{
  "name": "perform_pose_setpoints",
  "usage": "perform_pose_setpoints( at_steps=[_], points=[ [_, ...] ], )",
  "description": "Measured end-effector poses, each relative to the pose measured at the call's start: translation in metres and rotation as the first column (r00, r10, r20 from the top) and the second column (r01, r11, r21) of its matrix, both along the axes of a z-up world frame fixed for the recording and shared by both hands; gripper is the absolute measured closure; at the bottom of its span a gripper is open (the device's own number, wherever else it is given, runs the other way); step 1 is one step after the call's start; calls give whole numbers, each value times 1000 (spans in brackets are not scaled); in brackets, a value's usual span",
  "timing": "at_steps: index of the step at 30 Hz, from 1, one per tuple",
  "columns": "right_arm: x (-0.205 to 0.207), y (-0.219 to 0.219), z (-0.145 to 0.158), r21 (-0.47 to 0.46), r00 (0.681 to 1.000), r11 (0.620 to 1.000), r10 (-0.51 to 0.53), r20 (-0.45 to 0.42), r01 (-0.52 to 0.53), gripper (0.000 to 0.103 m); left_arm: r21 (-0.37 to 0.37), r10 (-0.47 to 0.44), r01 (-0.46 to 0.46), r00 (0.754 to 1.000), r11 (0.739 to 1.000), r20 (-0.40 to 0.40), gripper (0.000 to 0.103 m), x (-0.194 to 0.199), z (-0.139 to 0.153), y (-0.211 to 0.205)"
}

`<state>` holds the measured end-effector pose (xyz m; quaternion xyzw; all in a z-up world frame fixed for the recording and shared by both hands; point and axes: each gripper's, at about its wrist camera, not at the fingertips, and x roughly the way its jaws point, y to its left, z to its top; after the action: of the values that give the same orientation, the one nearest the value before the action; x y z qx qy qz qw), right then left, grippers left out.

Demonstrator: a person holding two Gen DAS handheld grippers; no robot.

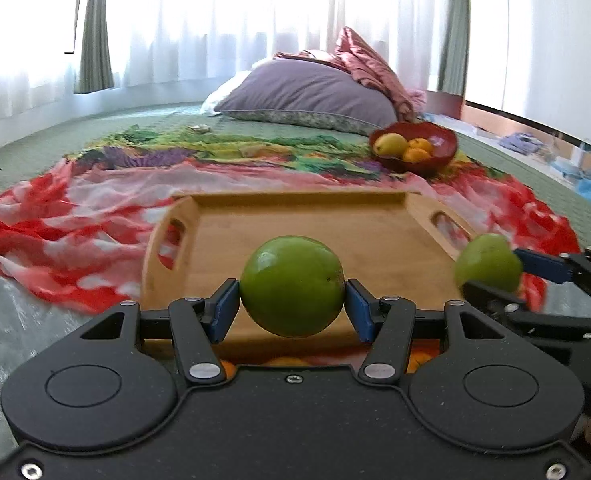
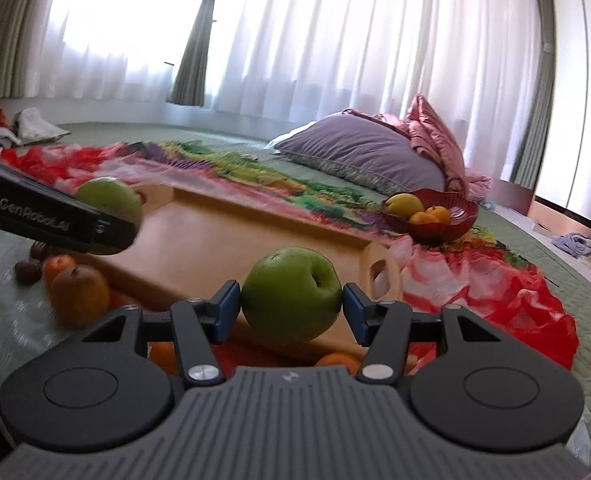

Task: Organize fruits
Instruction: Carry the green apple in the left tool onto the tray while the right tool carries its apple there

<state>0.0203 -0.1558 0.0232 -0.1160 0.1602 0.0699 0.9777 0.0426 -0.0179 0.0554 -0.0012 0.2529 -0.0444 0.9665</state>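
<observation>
Two green apples were off the bed, one in each gripper, but the biggest thing in sight was the bed (image 1: 95, 128) itself, covered in a quilted green spread. Across it lay a crumpled red, white and multicoloured cloth (image 1: 75, 216), and at the far end sat a plump purple pillow (image 1: 307, 92) with a pink garment bunched behind it. On the cloth rested a rectangular wooden tray with cut-out handles (image 1: 295, 220), its floor bare. Beyond its far right corner stood a dark red scalloped bowl (image 1: 443, 148) holding a yellow fruit and two oranges. The left gripper (image 1: 292, 308) had its jaws closed on a round green apple (image 1: 292, 286), held above the tray's near edge. The right gripper (image 2: 291, 308) likewise had its jaws clamped on a second green apple with a dimpled stem end (image 2: 291, 294), above the tray's near right corner. Beside the tray's near left side, in the right wrist view, lay a small heap of loose fruit (image 2: 75, 288): an orange-brown pear, an orange and some dark brown pieces.
</observation>
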Motion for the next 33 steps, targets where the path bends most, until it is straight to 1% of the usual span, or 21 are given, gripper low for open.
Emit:
perform_pose_setpoints(
  at_steps=[4,6,9,13,16,20,23,25,28,33],
  points=[
    [26,-9,9,58,998,997,-45,-32,47,44,1,18,-18,1000,1000,0,48,23,6,11],
    [44,-15,12,100,995,992,-63,-73,70,44,5,16,-16,1000,1000,-8,48,41,9,15],
    [79,-24,19,161,987,983,-63,-147,87,44,3,17,-17,999,1000,-31,48,78,18,21],
    [132,-36,28,243,964,959,-81,-254,145,44,2,20,-20,998,1000,-68,48,125,25,25],
    [168,-42,27,280,941,942,-85,-328,183,44,4,33,-33,994,999,-107,48,154,22,28],
    [198,-42,21,265,918,940,-101,-384,215,44,-5,50,-52,984,999,-173,48,180,7,31],
    [210,-39,16,247,907,942,-111,-407,226,44,-2,59,-61,978,998,-201,48,189,-5,31],
    [213,-38,13,242,901,942,-113,-418,231,44,-4,62,-64,976,998,-210,48,191,-10,30],
    [215,-38,9,246,895,940,-112,-433,237,44,13,63,-62,975,998,-211,48,192,-15,29],
    [214,-38,9,250,896,939,-111,-430,236,44,25,65,-61,975,998,-212,48,193,-18,27]
  ],
)
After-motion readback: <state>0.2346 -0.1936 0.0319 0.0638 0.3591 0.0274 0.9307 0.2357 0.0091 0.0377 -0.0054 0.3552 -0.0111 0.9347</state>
